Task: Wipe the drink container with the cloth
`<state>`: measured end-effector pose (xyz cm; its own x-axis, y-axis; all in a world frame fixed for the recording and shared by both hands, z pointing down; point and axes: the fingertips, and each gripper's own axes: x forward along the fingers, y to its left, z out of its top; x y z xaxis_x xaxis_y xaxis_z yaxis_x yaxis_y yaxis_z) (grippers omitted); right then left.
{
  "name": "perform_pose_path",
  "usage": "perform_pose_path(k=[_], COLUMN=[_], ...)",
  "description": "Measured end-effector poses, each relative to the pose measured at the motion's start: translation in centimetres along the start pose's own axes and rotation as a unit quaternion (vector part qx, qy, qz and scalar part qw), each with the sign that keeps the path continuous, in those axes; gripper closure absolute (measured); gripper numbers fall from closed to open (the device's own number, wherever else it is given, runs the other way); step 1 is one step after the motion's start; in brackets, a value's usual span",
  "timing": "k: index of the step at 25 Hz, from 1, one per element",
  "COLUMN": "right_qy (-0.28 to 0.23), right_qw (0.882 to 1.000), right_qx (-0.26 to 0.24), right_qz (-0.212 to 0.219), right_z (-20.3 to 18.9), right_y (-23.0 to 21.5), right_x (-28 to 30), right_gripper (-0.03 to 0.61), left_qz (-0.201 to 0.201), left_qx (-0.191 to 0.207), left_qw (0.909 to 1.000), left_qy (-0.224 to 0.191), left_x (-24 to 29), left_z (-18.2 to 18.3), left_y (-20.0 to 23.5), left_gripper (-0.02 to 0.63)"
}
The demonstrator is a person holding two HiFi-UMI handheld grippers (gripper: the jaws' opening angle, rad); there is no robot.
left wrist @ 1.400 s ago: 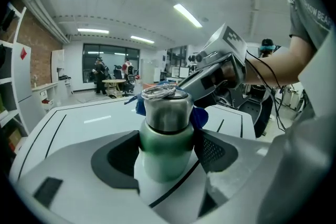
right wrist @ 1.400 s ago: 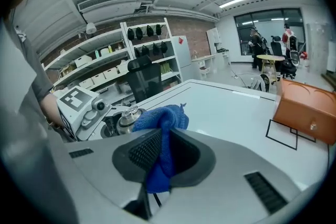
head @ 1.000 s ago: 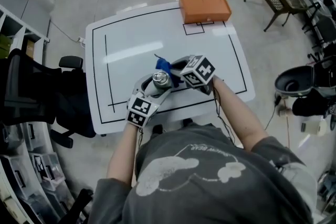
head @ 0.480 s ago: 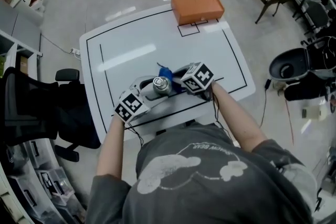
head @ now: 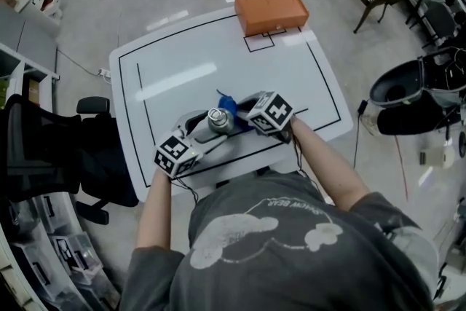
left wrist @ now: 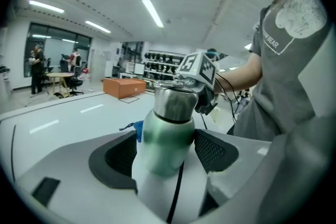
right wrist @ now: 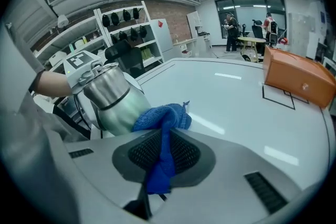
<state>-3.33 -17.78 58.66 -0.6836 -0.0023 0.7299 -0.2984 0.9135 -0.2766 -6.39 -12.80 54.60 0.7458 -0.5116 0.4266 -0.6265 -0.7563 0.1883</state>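
A green and white drink bottle (left wrist: 164, 140) with a steel cap (head: 217, 116) stands between the jaws of my left gripper (head: 202, 124), which is shut on it near the table's front edge. My right gripper (head: 244, 113) is shut on a blue cloth (right wrist: 160, 136), and the bunched end of the cloth (head: 226, 104) presses against the bottle's side (right wrist: 118, 105). In the left gripper view the right gripper's marker cube (left wrist: 198, 67) shows just behind the bottle's cap.
An orange box (head: 271, 10) lies at the far edge of the white table (head: 182, 54), which carries black outline markings. A black office chair (head: 87, 149) stands left of the table. Black bins (head: 411, 95) and cables sit on the floor to the right.
The left gripper's cube has shifted left and toward me, still holding the bottle. The right gripper and cloth stay against the bottle, with only slight movement.
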Motion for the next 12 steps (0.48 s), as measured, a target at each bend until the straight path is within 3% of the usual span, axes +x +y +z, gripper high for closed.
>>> perform_pose_path(k=[4,8,12], right_qy=[-0.012,-0.075,-0.087], right_qw=[0.998,0.995,0.99], right_qx=[-0.055,-0.061,-0.1], right_qz=[0.005,0.038,0.038], right_z=[0.9,4.5,6.5], right_y=[0.0,-0.6,-1.9], right_x=[-1.1,-3.8,-5.6], right_gripper=[0.529,0.529,0.529], left_qz=[0.1,0.197,0.274], left_qx=[-0.064,-0.143,-0.159], left_qw=[0.9924,0.9669,0.9449], left_qy=[-0.033,-0.077,-0.085], left_x=[-1.2,-2.2,-1.4], left_z=[-0.6,-0.2,0.9], left_y=[0.1,-0.2,-0.3], left_gripper=[0.279,0.279,0.271])
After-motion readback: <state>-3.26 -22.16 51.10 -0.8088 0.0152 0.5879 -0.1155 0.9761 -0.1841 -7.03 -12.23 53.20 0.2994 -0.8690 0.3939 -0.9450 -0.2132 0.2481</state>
